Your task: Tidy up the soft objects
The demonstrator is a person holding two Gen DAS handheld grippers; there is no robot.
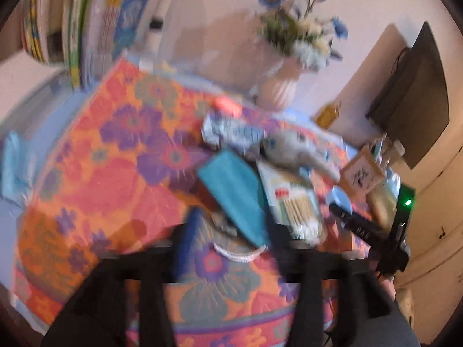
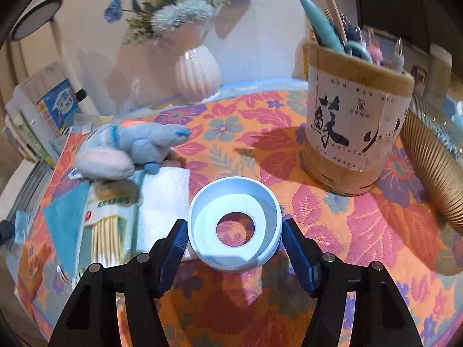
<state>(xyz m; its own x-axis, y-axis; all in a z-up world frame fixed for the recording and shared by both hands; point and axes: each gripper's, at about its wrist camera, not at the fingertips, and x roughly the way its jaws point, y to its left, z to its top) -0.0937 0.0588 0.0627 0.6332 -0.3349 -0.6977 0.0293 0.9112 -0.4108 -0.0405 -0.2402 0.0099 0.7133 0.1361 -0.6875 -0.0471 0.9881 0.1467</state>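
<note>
The right gripper (image 2: 234,238) stands part-way open around a pale blue ring-shaped tape roll (image 2: 235,228) on the surface (image 2: 376,231), which is covered by a floral cloth in orange, pink and purple; the blue pads sit right at the roll's sides, and whether they press on it cannot be told. A grey-blue plush toy (image 2: 130,150) lies on its side to the left, near a white folded cloth (image 2: 165,199), a pack of cotton swabs (image 2: 107,225) and a teal cloth (image 2: 65,222). A pen holder (image 2: 356,133) (crowded with pens and scissors) stands to the right, a ribbed pale vase (image 2: 198,76) of flowers behind. In the blurred left wrist view, the left gripper (image 1: 228,231) is apart, its fingers either side of the teal cloth's (image 1: 234,190) near end; any grip cannot be told.
</note>
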